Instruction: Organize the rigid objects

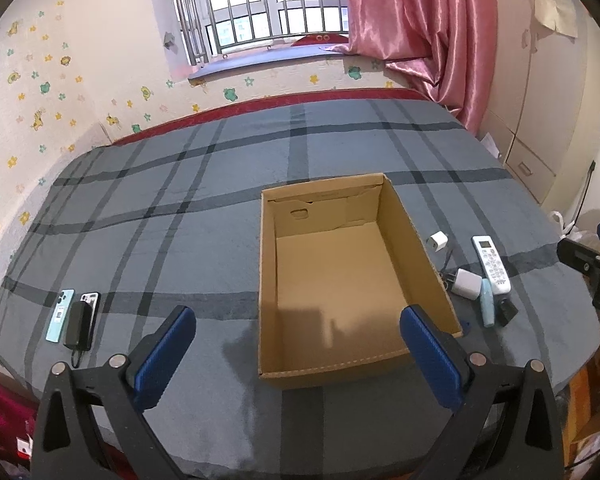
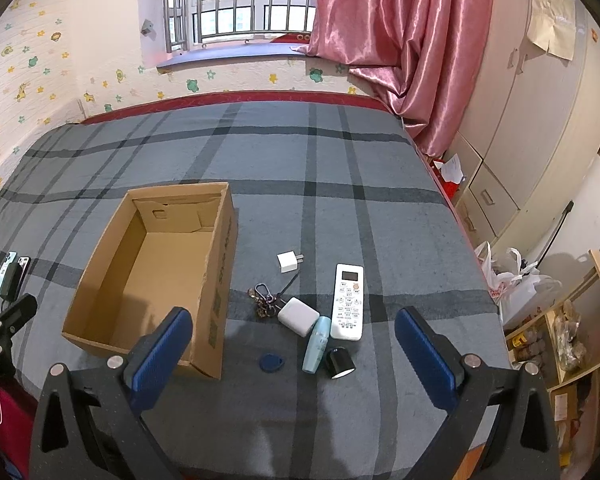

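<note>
An empty cardboard box (image 1: 414, 248) (image 2: 220, 276) sits on the bed. To its right lie a white remote (image 2: 348, 301) (image 1: 491, 265), two white chargers (image 2: 288, 261) (image 2: 298, 316), a pale blue bottle (image 2: 317, 344), a black cap (image 2: 340, 363), a blue tag (image 2: 272, 362) and a key bunch (image 2: 265, 300). Left of the box lie a teal phone (image 1: 60, 316), a dark phone (image 1: 94, 300) and a black power bank (image 1: 78, 324). My left gripper (image 1: 298, 328) hangs open over the box's near end. My right gripper (image 2: 294, 330) hangs open above the small items.
The grey plaid bed (image 1: 180, 200) fills both views, with a wall at the left and a window and pink curtain (image 2: 400, 40) behind. A wardrobe (image 2: 520, 120), plastic bags (image 2: 516, 280) and shelves (image 2: 572, 340) stand off the bed's right side.
</note>
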`<act>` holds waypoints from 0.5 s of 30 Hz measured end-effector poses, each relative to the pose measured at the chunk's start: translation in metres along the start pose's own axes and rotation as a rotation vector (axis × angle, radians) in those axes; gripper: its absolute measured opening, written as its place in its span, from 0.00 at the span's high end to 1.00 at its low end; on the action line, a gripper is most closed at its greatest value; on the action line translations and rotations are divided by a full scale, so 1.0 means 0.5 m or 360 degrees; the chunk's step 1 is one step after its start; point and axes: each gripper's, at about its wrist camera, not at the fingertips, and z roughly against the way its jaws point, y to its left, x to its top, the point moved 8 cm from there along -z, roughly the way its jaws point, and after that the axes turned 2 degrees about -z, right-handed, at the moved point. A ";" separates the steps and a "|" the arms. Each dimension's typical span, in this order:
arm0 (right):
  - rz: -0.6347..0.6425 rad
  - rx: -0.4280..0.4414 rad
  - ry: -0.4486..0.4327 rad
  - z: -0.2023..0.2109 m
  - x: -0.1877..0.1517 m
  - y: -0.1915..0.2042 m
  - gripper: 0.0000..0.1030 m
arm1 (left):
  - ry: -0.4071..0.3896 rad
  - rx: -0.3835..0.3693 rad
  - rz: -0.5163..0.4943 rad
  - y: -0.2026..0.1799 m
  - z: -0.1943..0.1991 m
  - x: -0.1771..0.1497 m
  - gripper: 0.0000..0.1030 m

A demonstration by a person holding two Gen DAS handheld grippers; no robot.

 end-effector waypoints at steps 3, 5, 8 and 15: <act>-0.0006 0.0000 -0.0001 -0.006 0.006 -0.003 0.00 | -0.0009 -0.0002 -0.0003 0.002 -0.005 0.007 0.00; -0.0010 -0.0004 0.0002 -0.010 0.011 -0.004 0.00 | -0.0015 -0.0003 -0.0005 0.004 -0.010 0.011 0.00; -0.0013 -0.0007 0.0009 -0.018 0.012 -0.007 0.00 | -0.0039 -0.0032 -0.0019 0.004 -0.020 0.021 0.00; -0.0018 -0.0022 0.0040 -0.043 0.012 -0.014 0.00 | -0.0018 -0.0033 -0.0061 0.017 -0.083 0.037 0.00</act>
